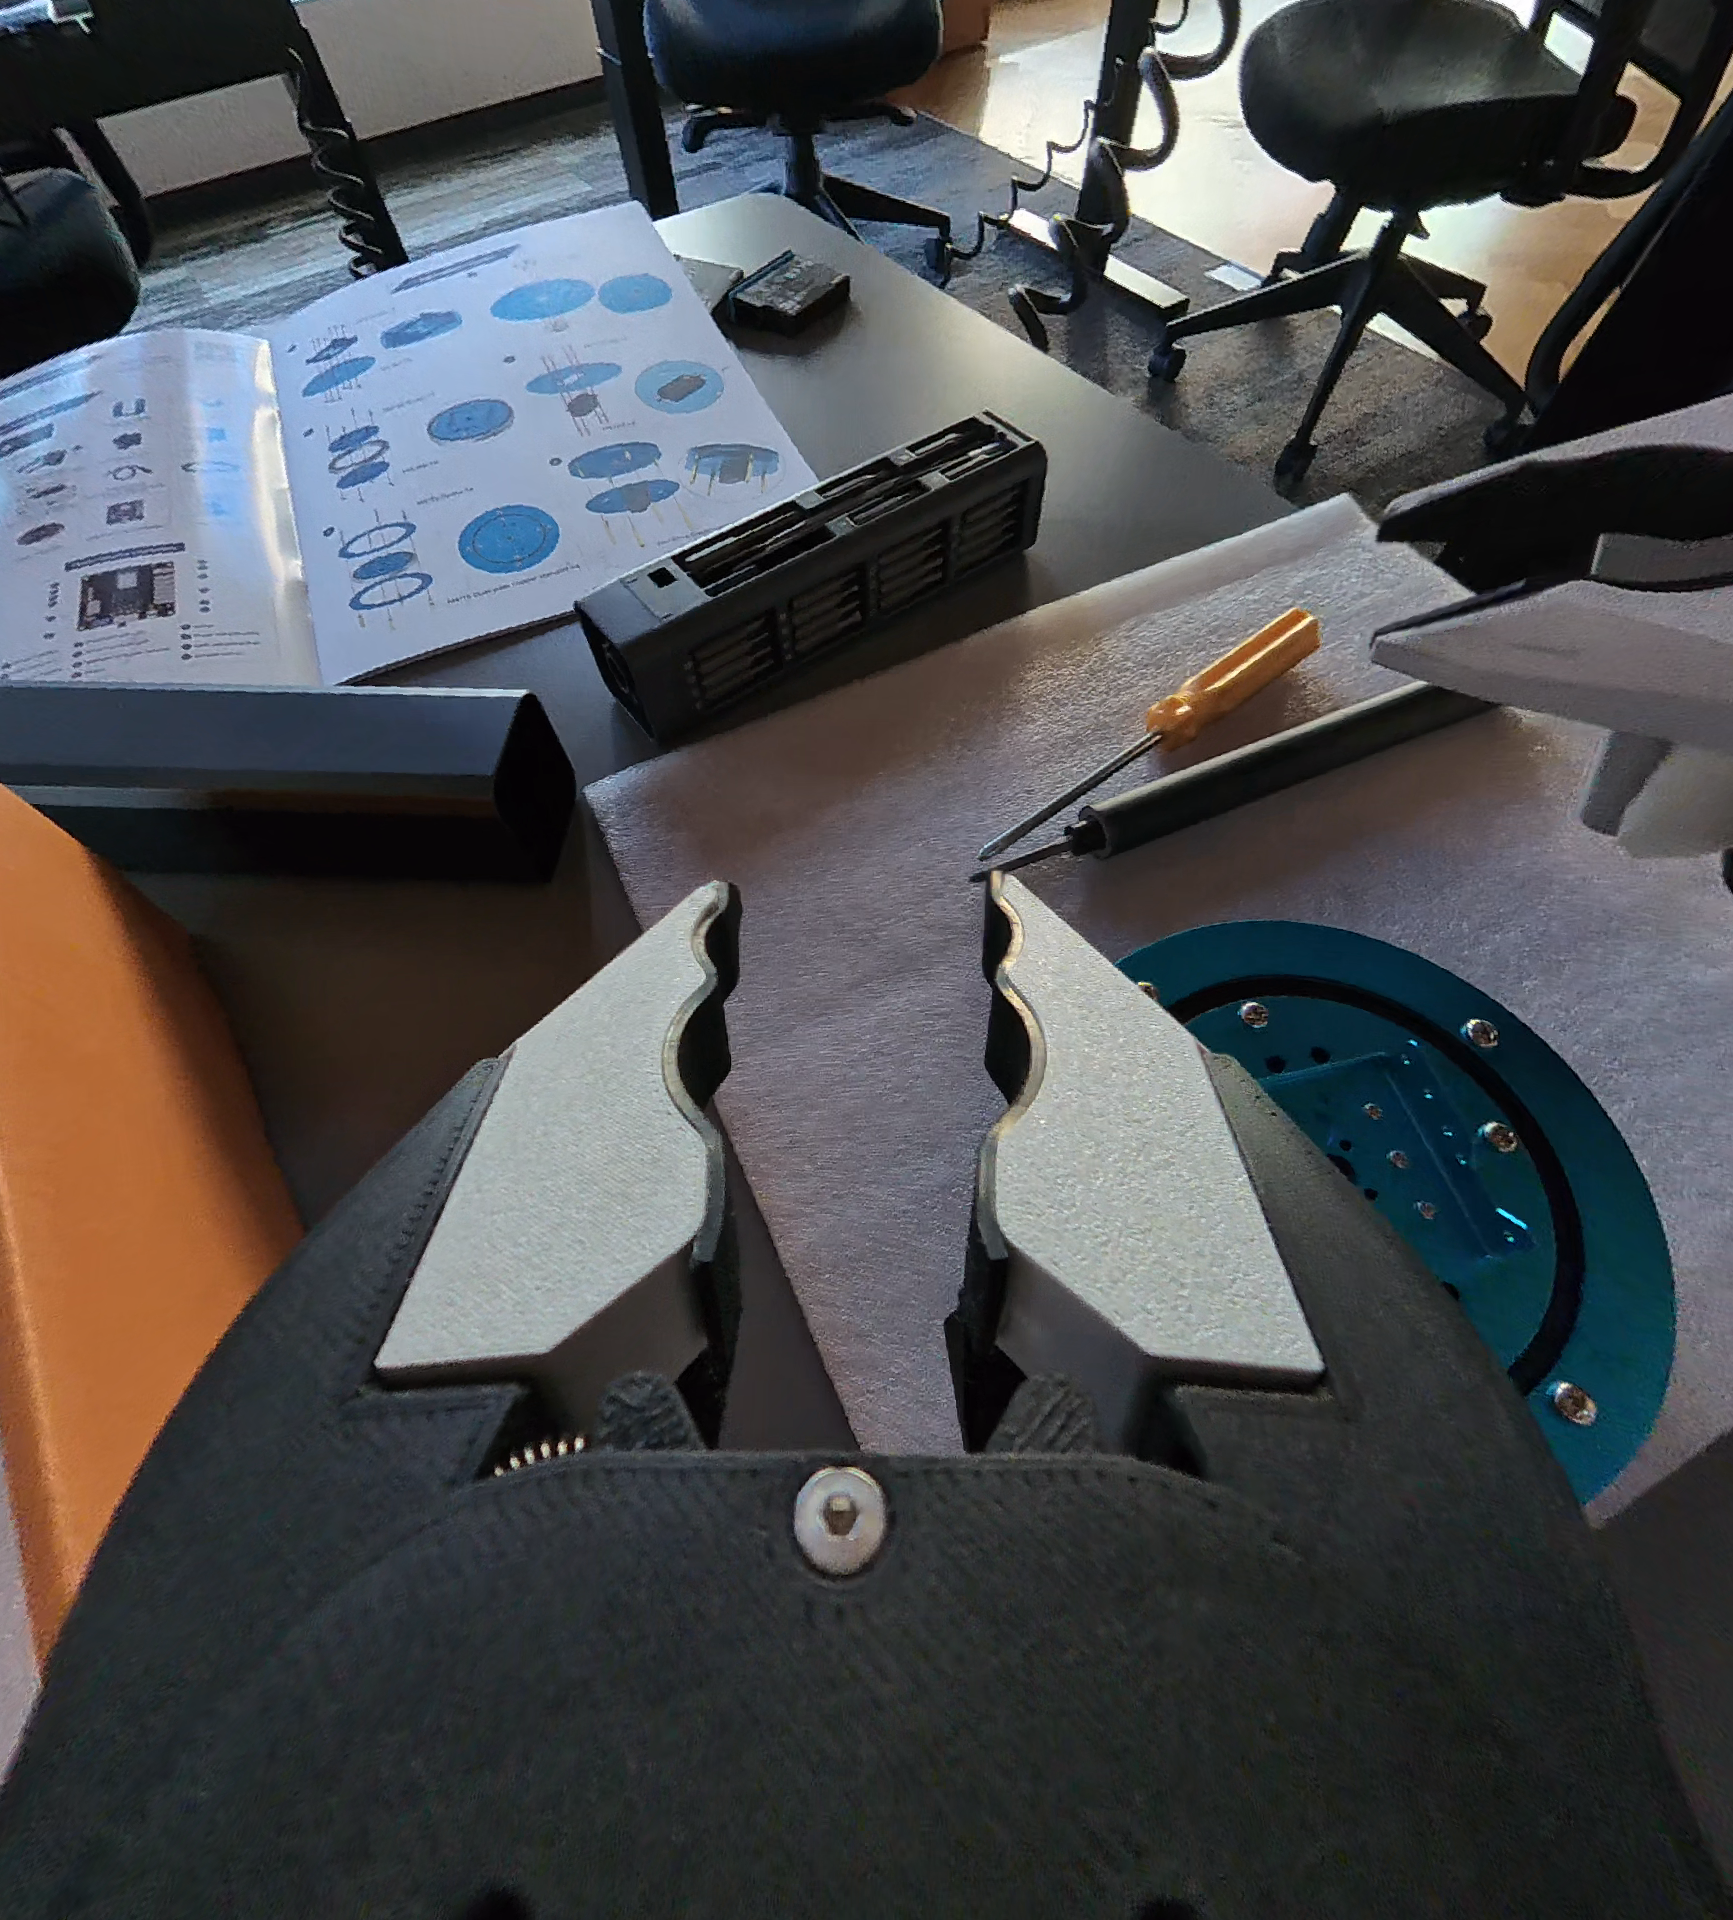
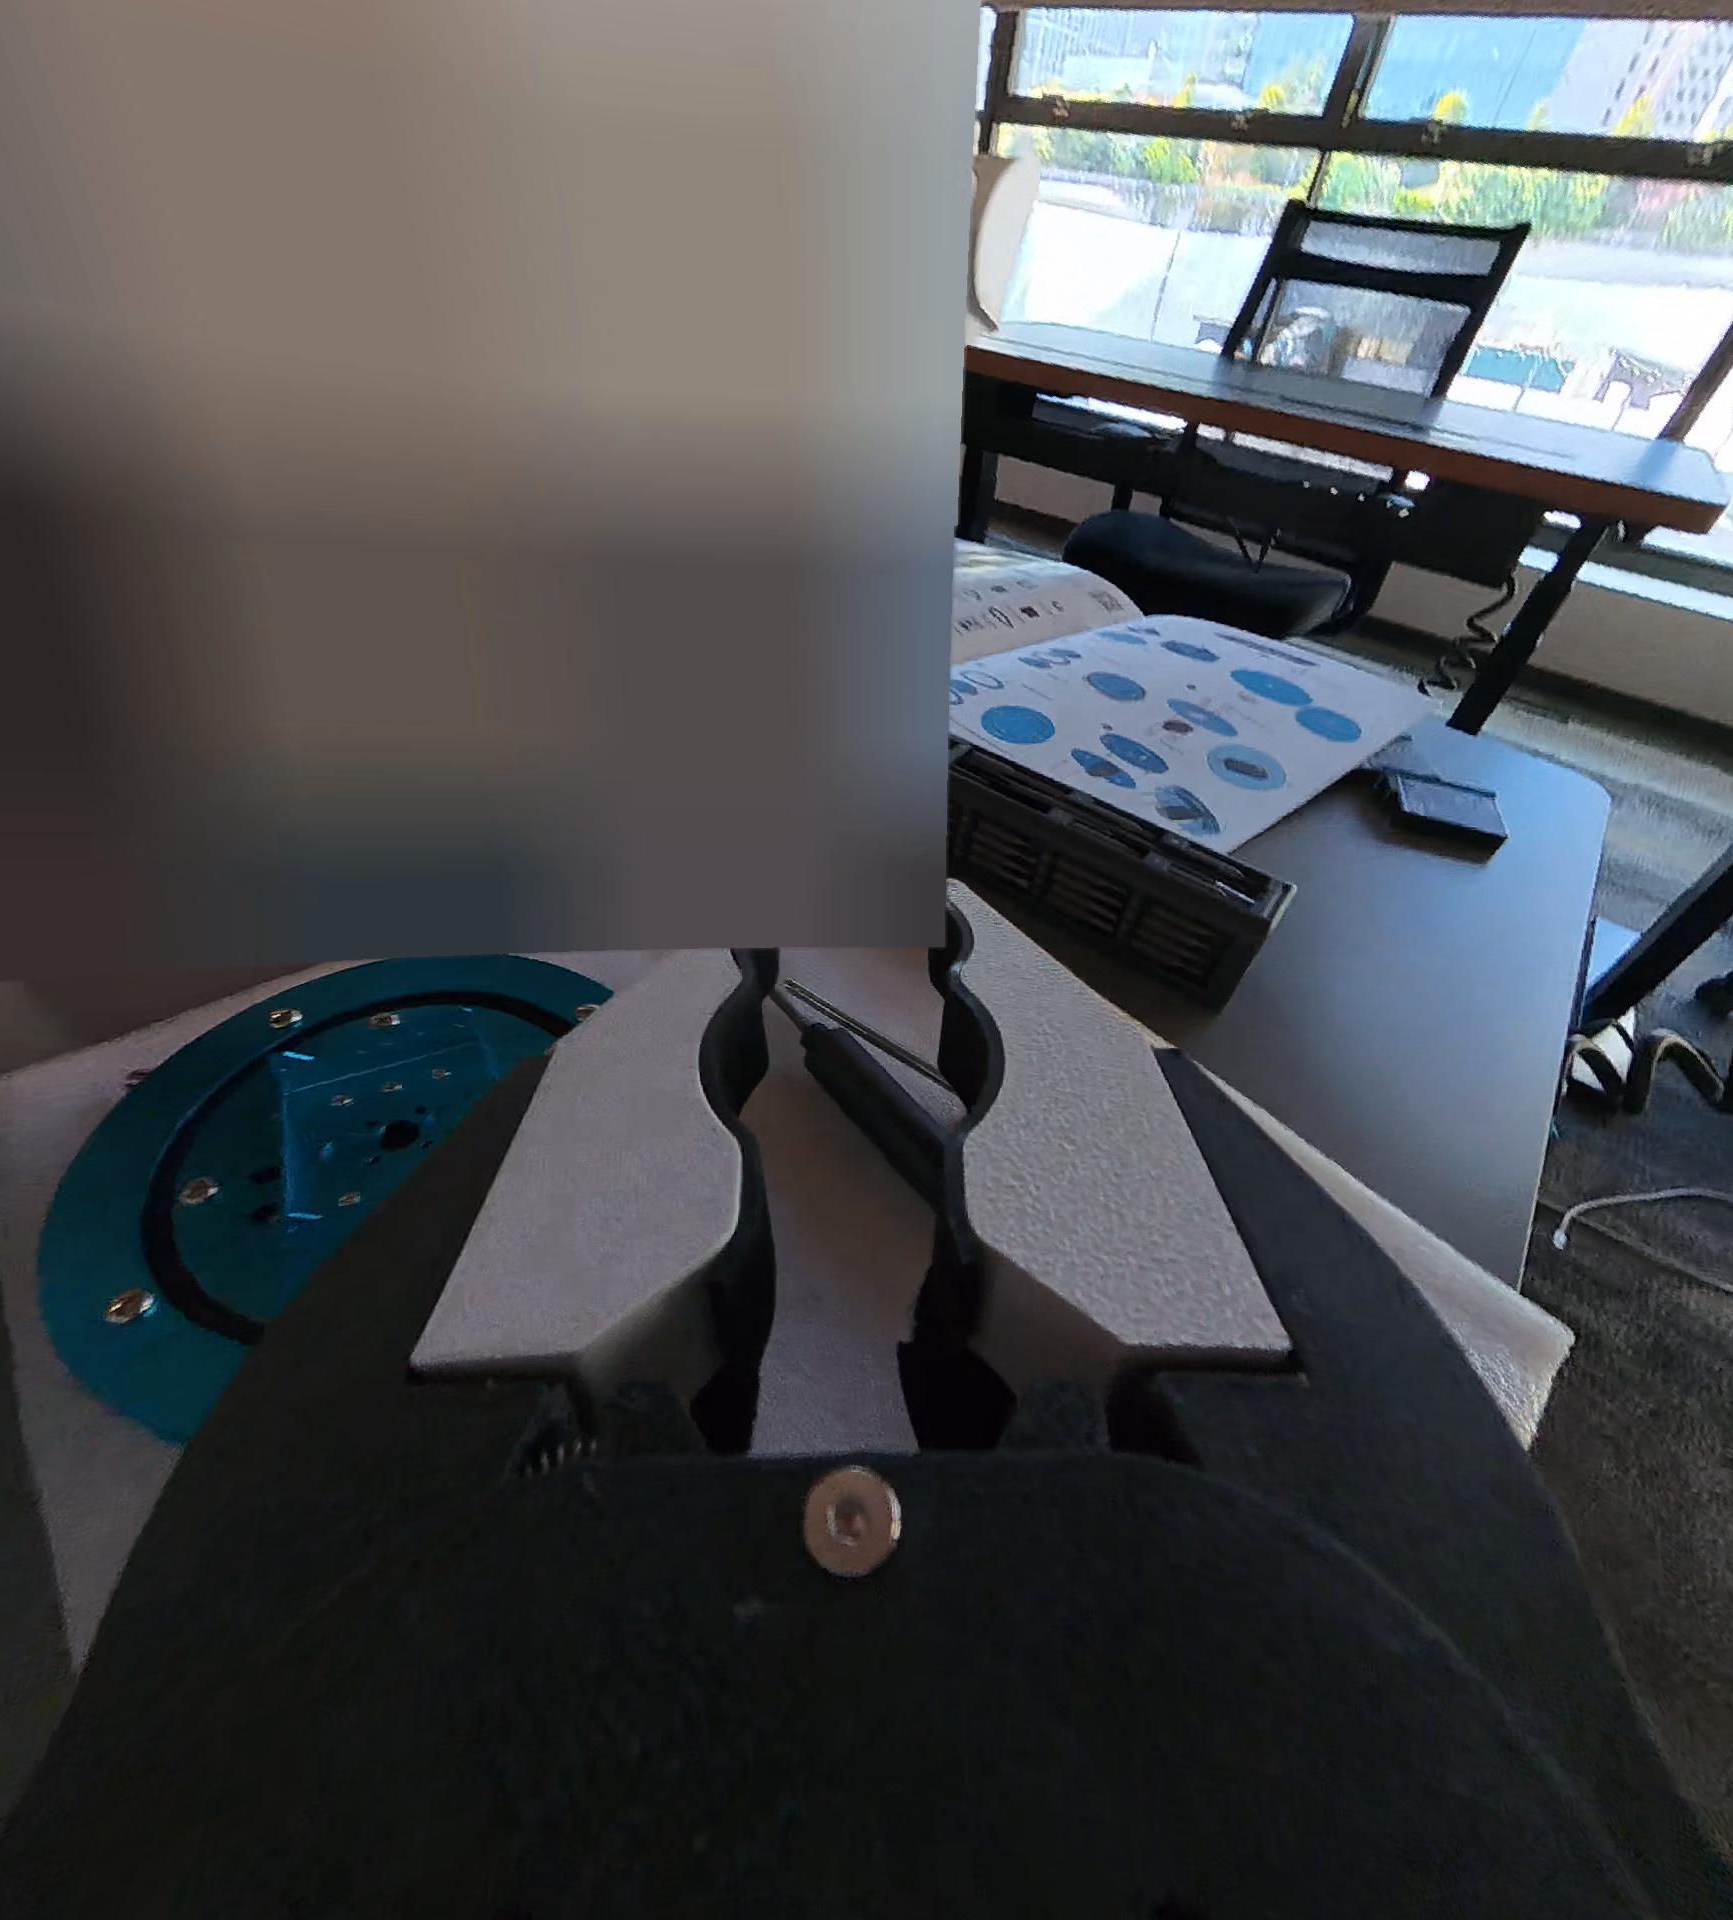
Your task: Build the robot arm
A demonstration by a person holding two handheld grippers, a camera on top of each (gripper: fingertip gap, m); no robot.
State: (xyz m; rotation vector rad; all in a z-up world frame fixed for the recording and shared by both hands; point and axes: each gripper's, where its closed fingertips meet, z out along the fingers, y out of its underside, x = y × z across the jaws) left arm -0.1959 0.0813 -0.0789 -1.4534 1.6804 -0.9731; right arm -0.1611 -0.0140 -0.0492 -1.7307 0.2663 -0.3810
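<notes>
Left fingers: the left gripper (image 1: 862, 904) is seen spread, nothing between its jaws, poised over the grey foam mat (image 1: 945, 790).
Right fingers: the right gripper (image 2: 851, 977) is seen parted, with the black-handled screwdriver (image 2: 867, 1101) lying in the gap; whether the pads touch it cannot be told.
Nearest thing, left: the blue round plate (image 1: 1610, 1226) is set into the mat just right of the right-hand finger, partly hidden by it.
Screwdriver axis: its long axis is laid slantwise across the mat, the bit toward the left gripper's fingertips, the handle running away under the right gripper.
Nearer hand: the right gripper is placed over the handle; the left is only near the bit.
Beside it: the yellow-handled screwdriver (image 1: 1226, 675) lies almost parallel, close by.
Farther out: a black slotted case (image 1: 810, 582), a dark box (image 1: 238, 748), an open instruction booklet (image 1: 342, 457) and an orange cushion (image 1: 83, 1039) are seen on the table (image 1: 1101, 436).
</notes>
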